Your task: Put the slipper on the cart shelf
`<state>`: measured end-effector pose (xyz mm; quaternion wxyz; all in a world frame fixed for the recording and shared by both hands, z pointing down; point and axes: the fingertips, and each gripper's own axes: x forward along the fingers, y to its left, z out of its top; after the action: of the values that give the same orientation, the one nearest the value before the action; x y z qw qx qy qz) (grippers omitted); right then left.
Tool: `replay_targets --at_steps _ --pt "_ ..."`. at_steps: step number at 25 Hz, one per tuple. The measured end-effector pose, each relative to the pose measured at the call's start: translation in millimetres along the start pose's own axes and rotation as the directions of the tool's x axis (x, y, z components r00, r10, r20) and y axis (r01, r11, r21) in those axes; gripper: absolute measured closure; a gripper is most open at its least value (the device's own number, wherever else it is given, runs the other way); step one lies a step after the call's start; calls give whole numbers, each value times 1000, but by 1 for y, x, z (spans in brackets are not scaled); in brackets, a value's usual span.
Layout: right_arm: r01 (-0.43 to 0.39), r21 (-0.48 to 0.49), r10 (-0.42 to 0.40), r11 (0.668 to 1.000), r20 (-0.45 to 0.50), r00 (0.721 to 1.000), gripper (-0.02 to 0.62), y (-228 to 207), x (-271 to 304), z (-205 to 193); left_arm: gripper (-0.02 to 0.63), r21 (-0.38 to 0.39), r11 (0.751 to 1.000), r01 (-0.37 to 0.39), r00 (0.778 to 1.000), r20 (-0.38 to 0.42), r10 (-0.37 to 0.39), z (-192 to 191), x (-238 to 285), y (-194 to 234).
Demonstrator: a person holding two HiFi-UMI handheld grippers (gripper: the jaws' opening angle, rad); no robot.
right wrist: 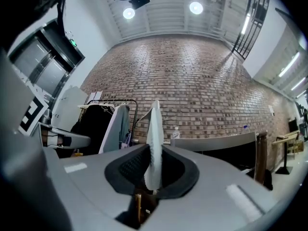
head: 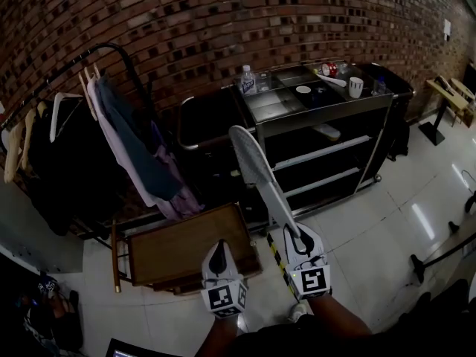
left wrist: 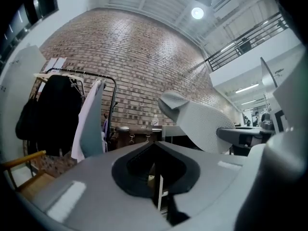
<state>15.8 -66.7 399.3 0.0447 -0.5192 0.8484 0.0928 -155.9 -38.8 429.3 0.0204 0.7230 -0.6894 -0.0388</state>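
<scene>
A pale grey slipper point(head: 256, 171) sticks out forward and upward from my right gripper point(head: 296, 238), which is shut on its heel end. In the right gripper view the slipper point(right wrist: 154, 134) stands edge-on between the jaws of the right gripper point(right wrist: 153, 171). The slipper's toe points toward the metal cart point(head: 327, 110), which has open lower shelves point(head: 321, 152). My left gripper point(head: 219, 253) hangs beside the right one, shut and holding nothing. From the left gripper point(left wrist: 156, 177) view, the slipper point(left wrist: 202, 124) floats to the right.
The cart top holds a water bottle point(head: 248, 79), a cup point(head: 355, 86) and a bowl point(head: 303, 91). A clothes rack point(head: 89, 73) with hanging garments stands left. A wooden tray table point(head: 190, 250) sits below my grippers. A white object point(head: 326, 131) lies on the cart's upper shelf.
</scene>
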Motion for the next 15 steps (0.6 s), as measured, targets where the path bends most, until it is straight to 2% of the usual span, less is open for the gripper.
replay_targets --at_steps 8,15 --pt "-40 -5 40 999 -10 999 547 -38 -8 -14 589 49 997 -66 998 -1 66 -9 15 -42" --pt "-14 18 15 1000 -69 998 546 -86 -25 -50 589 50 998 -41 999 -2 41 -19 36 -86"
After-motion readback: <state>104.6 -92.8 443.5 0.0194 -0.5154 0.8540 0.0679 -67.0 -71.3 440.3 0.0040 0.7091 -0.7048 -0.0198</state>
